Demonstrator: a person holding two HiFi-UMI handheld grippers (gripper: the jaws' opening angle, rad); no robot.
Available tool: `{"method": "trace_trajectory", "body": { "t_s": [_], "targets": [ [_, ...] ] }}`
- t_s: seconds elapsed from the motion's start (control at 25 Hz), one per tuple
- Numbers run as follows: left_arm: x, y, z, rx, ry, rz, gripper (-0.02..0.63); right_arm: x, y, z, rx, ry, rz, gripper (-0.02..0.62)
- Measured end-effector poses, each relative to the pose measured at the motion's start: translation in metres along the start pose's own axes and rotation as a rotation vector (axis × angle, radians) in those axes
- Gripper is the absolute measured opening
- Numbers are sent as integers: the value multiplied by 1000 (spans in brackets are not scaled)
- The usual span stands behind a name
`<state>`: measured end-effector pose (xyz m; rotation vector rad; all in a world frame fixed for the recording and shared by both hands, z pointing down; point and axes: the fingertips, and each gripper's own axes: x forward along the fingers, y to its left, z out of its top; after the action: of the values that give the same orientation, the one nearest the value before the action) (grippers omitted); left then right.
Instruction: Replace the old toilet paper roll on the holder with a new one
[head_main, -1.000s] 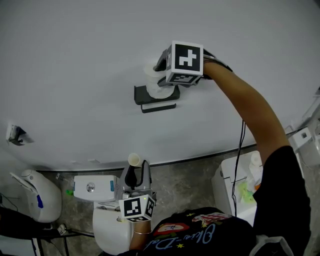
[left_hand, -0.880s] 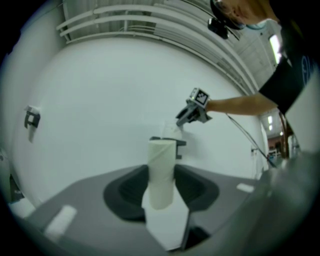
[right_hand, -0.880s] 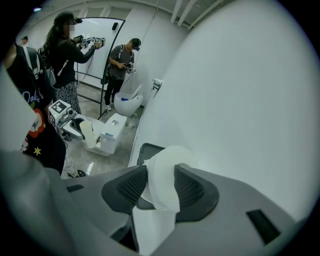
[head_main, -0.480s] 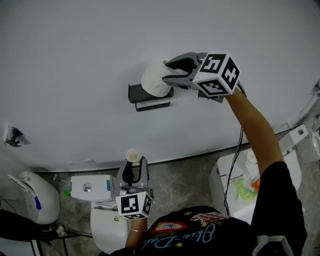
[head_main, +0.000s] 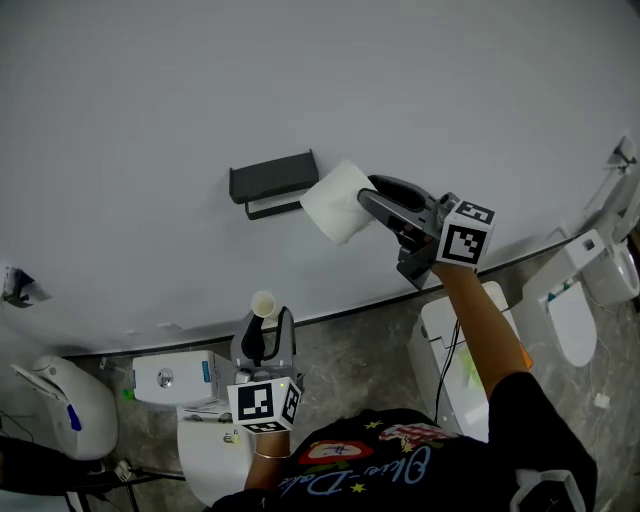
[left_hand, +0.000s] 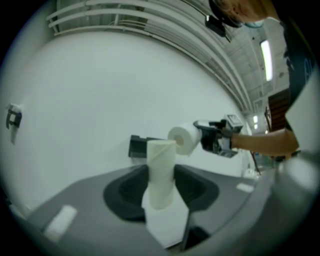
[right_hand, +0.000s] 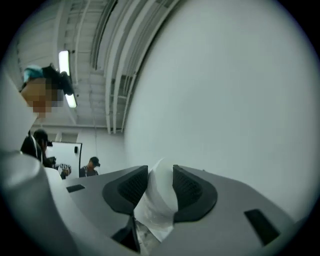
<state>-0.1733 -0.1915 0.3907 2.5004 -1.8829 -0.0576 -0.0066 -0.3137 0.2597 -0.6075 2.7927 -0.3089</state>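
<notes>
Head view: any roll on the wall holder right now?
No. The holder is bare; the roll is off to its right, between the closing fingers of the right gripper.

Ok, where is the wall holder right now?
Head view, upper middle: the black holder is on the white wall, bare, with a toilet paper roll beside its right end.

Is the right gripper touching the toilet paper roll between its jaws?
Touching. Right gripper view: the right gripper, jaws closing, presses both sides of the toilet paper roll.
</notes>
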Motion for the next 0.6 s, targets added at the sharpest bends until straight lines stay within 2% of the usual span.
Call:
{"method": "trace_trajectory", "body": {
  "t_s": [0.12,0.2,0.28,0.4,0.6],
  "targets": [
    [-3,4,-3,-4,12,0,166,-7,-16,-39,179,15,-43,163],
    [-5,7,-6,-6,21,4,166,-11,-25,-58,239,30,-79,163],
    [-8,6,-7,-5,26,10,166,-17,-37,-63,265,8,-116,163],
    [-10,-1,-7,-1,28,20,166,-28,-63,-60,293,-80,-190,163],
    [-18,7,-6,5,31,54,166,-31,-105,-68,337,-194,-370,163]
  ]
}}
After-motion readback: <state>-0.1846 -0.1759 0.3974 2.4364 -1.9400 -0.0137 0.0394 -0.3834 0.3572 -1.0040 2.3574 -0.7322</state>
